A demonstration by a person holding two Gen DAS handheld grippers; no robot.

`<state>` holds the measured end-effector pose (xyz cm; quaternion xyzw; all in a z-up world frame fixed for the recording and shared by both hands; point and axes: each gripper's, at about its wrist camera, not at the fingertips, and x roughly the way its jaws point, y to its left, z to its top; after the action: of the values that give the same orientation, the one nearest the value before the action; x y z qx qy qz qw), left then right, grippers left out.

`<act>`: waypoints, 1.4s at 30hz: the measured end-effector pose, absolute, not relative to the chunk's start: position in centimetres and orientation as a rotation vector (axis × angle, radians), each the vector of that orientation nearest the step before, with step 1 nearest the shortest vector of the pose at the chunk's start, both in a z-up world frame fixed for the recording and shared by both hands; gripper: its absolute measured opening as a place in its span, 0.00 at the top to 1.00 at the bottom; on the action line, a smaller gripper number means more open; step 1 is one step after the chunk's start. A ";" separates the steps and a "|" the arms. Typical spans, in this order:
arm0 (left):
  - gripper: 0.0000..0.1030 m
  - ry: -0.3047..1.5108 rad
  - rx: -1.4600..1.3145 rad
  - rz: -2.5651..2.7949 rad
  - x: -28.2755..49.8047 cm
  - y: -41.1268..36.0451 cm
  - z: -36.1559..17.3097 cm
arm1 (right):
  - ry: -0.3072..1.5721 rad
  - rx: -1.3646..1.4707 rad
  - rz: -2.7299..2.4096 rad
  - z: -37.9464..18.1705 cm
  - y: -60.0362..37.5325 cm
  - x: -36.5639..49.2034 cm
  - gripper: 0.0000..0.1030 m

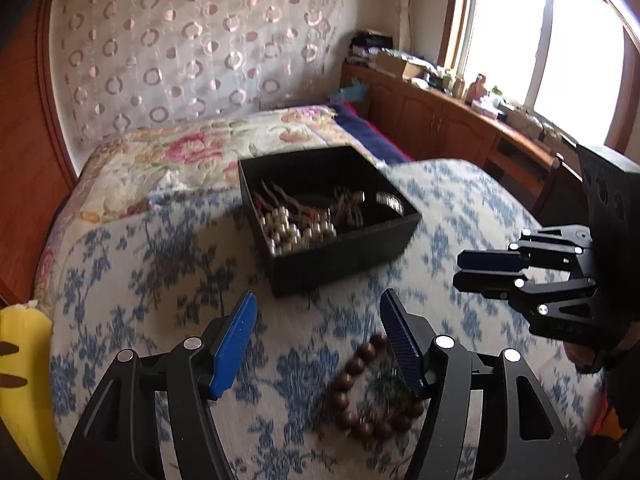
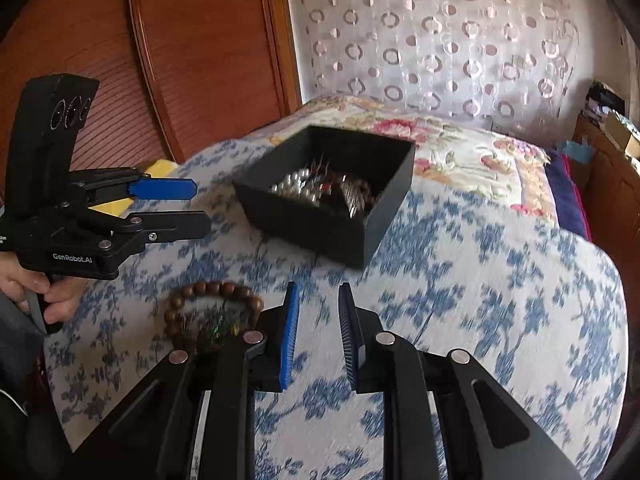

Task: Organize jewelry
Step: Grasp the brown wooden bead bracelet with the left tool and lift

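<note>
A black open box (image 1: pixel 344 256) holding pearl beads and other jewelry sits on the blue-flowered cloth; it also shows in the right wrist view (image 2: pixel 320 228). A brown wooden bead bracelet (image 1: pixel 352 376) with a small dark tangled piece inside its loop lies on the cloth nearer me, also in the right wrist view (image 2: pixel 212 292). My left gripper (image 1: pixel 318 300) is open and empty, above the bracelet's left side. My right gripper (image 2: pixel 318 292) is partly open and empty, just right of the bracelet; in the left wrist view (image 1: pixel 460 268) its fingers look nearly together.
The cloth covers a bed with a floral quilt (image 1: pixel 192 148). A yellow plush object (image 1: pixel 24 360) lies at the left edge. A wooden cabinet (image 1: pixel 440 120) with clutter runs under the window. A wooden headboard panel (image 2: pixel 200 48) stands behind.
</note>
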<state>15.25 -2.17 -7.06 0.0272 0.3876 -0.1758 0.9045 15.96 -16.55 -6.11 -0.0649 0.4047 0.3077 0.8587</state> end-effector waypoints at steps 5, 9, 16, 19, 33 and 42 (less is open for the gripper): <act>0.41 0.871 0.085 -0.383 14.4 -2.4 -9.0 | 0.874 -0.162 0.650 -7.3 -16.2 14.6 0.79; 0.41 0.925 0.099 -0.378 14.1 -2.4 -10.5 | 0.893 -0.158 0.648 -8.1 -16.4 14.1 0.79; 0.41 0.938 0.112 -0.396 13.8 -2.7 -11.1 | 0.898 -0.146 0.647 -8.2 -16.8 13.6 0.79; 0.52 0.936 0.131 -0.403 13.8 -3.1 -11.1 | 0.894 -0.142 0.647 -8.1 -17.0 13.4 0.79; 0.88 0.836 0.122 -0.373 11.7 -3.2 -8.9 | 0.884 -0.128 0.637 -7.8 -17.4 11.4 0.78; 0.88 0.713 0.049 -0.364 10.1 -1.8 -4.4 | 0.871 -0.143 0.657 -7.3 -16.2 11.2 0.78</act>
<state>10.09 -1.80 -4.42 0.0237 0.3469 -0.1773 0.9207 11.20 -16.25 -7.34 -0.0677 0.4139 0.3124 0.8524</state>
